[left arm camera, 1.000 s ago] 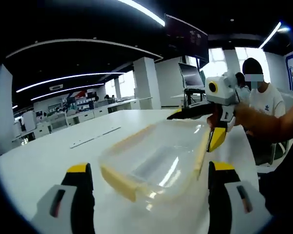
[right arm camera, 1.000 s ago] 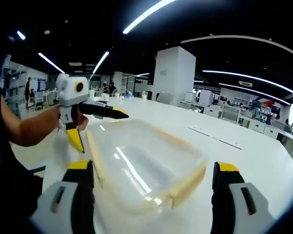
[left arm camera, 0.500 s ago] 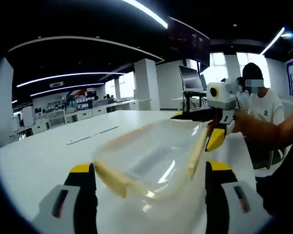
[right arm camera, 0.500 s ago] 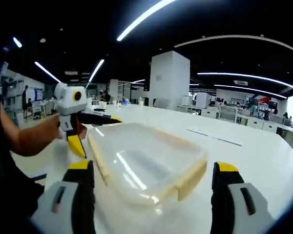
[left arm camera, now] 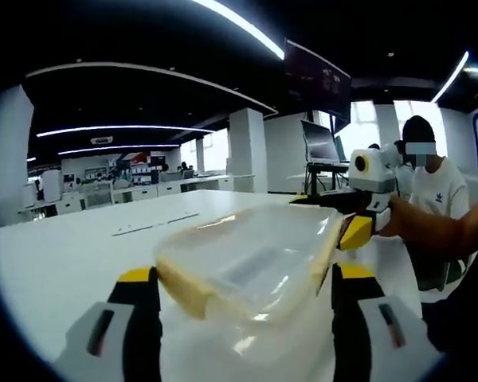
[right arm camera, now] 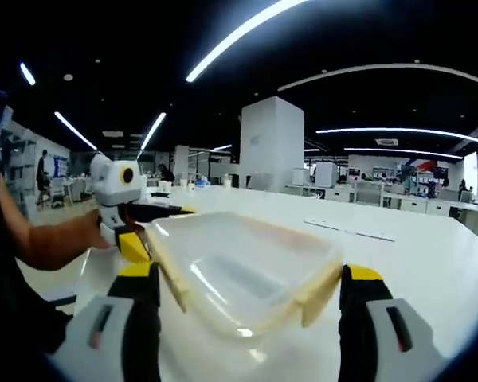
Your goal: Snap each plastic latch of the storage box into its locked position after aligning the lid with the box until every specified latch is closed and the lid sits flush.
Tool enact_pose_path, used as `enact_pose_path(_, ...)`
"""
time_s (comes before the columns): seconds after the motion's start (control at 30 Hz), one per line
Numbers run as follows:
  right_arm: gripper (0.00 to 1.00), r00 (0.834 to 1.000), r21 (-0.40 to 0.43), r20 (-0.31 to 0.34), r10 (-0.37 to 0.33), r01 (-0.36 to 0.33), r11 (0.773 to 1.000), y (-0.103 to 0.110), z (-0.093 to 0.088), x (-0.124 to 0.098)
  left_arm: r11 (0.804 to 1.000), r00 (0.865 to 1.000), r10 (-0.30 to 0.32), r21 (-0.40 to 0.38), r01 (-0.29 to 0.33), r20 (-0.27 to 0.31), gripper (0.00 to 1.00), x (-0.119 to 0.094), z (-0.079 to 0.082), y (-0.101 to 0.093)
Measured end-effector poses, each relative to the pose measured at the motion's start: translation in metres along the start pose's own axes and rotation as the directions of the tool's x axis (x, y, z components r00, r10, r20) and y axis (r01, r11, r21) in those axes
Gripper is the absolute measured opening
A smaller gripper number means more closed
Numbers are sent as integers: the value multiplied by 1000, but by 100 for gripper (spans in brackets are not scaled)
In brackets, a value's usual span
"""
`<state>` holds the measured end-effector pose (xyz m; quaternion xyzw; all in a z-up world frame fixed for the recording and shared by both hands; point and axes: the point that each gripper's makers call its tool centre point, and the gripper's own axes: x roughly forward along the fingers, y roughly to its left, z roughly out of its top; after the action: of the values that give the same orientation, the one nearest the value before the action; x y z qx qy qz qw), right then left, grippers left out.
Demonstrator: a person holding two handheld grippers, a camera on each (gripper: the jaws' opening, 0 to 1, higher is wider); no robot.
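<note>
Clear plastic, edged with pale yellow latches, makes up the one storage box (left arm camera: 251,267) on the white counter (left arm camera: 72,255). In the left gripper view it lies straight ahead of the left tool (left arm camera: 243,318), whose two yellow-tipped jaws stand wide apart and hold nothing, the box's near corner between them. Its long axis runs away toward the right. One yellow latch (left arm camera: 191,288) hangs on the near short end, another runs along the right long side. The right tool (left arm camera: 346,219) reaches in at the far right corner; whether its jaws clasp anything I cannot tell.

In the right gripper view the box (right arm camera: 243,270) lies just ahead of the right tool (right arm camera: 251,314), jaws spread and empty. One latch (right arm camera: 323,290) shows on the near right end, one (right arm camera: 166,267) along the left side. The left tool (right arm camera: 147,227) sits at the far left corner, touching or just beside the rim. Two tools, one box; each tool is nearest its own short end, which I judge it will press next.
</note>
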<state>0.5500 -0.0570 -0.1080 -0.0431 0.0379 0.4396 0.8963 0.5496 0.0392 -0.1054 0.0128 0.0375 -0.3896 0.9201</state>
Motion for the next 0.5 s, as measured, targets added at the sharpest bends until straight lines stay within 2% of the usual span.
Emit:
enact_pose_path(0.13, 92, 1000, -1, 20, 1, -1, 1000, 0, 0, 1, 1000, 1000, 1, -12, -1, 12, 88, 2, 0, 0)
enact_pose_path(0.33, 92, 999, 11, 45, 1, -2, 1000, -3, 0, 3, 1000, 998, -1, -13, 2, 60, 87, 1, 1, 0)
enact_pose_path(0.4, 92, 999, 4, 43, -1, 1, 1000, -3, -2, 3, 1000, 998, 1, -12, 0, 60, 88, 2, 1, 0)
enact_pose_path(0.47, 92, 1000, -60, 8, -19, 19, 998, -5, -8, 4, 1000, 998, 1, -10, 0, 65, 88, 2, 1, 0)
enact_pose_path(0.5, 92, 1000, -54, 11, -19, 20, 998, -2, -8, 6, 1000, 998, 4, -6, -3, 65, 88, 2, 1, 0)
